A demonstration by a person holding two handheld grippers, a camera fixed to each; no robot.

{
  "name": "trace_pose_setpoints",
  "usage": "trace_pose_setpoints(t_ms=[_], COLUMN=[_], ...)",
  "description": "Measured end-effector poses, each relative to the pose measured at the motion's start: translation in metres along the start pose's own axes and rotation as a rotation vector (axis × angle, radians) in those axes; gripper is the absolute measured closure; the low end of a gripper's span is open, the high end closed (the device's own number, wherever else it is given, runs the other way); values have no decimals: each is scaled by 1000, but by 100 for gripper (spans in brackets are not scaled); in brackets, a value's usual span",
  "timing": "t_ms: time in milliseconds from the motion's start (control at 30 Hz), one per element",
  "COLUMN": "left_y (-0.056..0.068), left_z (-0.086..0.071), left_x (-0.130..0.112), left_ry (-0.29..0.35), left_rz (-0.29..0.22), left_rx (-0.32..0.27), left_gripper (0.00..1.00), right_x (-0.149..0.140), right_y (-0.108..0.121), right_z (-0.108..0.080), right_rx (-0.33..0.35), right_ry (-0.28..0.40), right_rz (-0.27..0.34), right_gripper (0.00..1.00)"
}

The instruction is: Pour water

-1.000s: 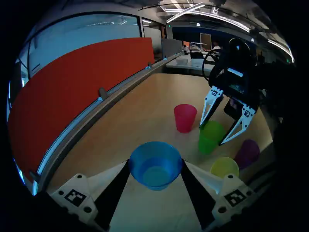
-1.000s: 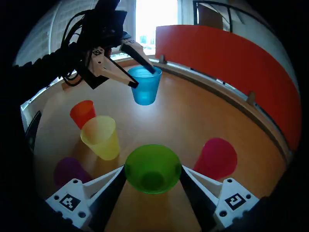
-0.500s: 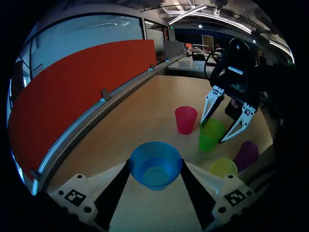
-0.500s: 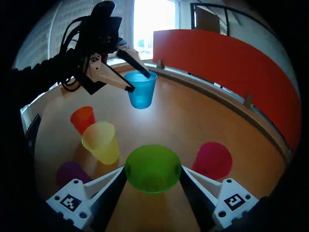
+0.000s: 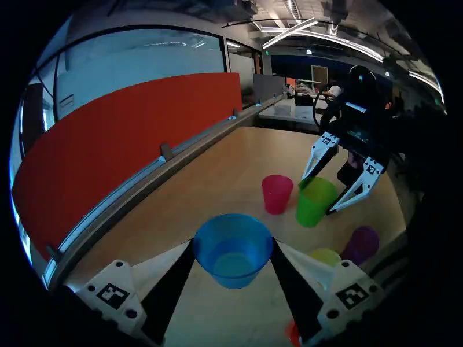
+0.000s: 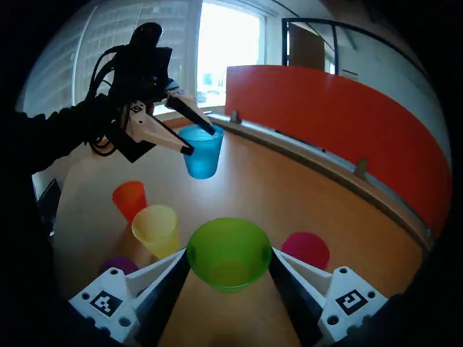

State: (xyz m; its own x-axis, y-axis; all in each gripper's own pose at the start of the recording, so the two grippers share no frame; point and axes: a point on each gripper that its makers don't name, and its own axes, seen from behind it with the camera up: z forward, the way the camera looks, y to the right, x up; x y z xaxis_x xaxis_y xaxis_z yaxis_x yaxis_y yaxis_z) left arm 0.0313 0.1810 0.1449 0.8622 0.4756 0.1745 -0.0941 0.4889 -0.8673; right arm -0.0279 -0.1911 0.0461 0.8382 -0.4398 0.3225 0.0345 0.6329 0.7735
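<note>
red partition [image 5: 116, 144]: left half of the left gripper view, standing along the far edge of the wooden table [image 5: 231, 162].
blue cup [image 5: 233, 250]: lower centre of that view, upright, mouth open to the camera, with a paler disc at its bottom. in the right gripper view it hangs upper left of centre, clear of the table.
left gripper [image 5: 232, 246]: both fingers pressed on the blue cup's sides, clenched around it.
pink cup [image 5: 276, 194]: on the table just right of centre, just beside the green cup.
green cup [image 5: 314, 200]: right of centre, upright.
right gripper [image 5: 317, 195]: its white fingers clamp the green cup from either side.
purple cup [image 5: 360, 244]: lower right, near the table's edge.
yellow cup [image 6: 156, 229] and orange cup [image 6: 129, 199]: lower left of the right gripper view, standing close together.
</note>
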Motion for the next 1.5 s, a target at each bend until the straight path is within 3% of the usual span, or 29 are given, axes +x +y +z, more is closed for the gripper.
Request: trace_pose_setpoints(t_ms=[367, 800, 1100, 1500], left_y=[8, 11, 18, 27], left_z=[-15, -46, -61, -70], left_x=[17, 32, 41, 43], left_ry=[90, 202, 248, 274], left_rz=[-55, -101, -126, -152], left_rx=[31, 88, 113, 137], left_gripper=[11, 12, 11, 12], right_x=[33, 61, 76, 91], right_y=[-3, -8, -11, -12], right_z=[-16, -29, -36, -43], right_rx=[-21, -34, -38, -46], right_ry=[83, 154, 201, 263], right_rz=[-1, -19, -16, -6], right_gripper=[7, 7, 7, 7])
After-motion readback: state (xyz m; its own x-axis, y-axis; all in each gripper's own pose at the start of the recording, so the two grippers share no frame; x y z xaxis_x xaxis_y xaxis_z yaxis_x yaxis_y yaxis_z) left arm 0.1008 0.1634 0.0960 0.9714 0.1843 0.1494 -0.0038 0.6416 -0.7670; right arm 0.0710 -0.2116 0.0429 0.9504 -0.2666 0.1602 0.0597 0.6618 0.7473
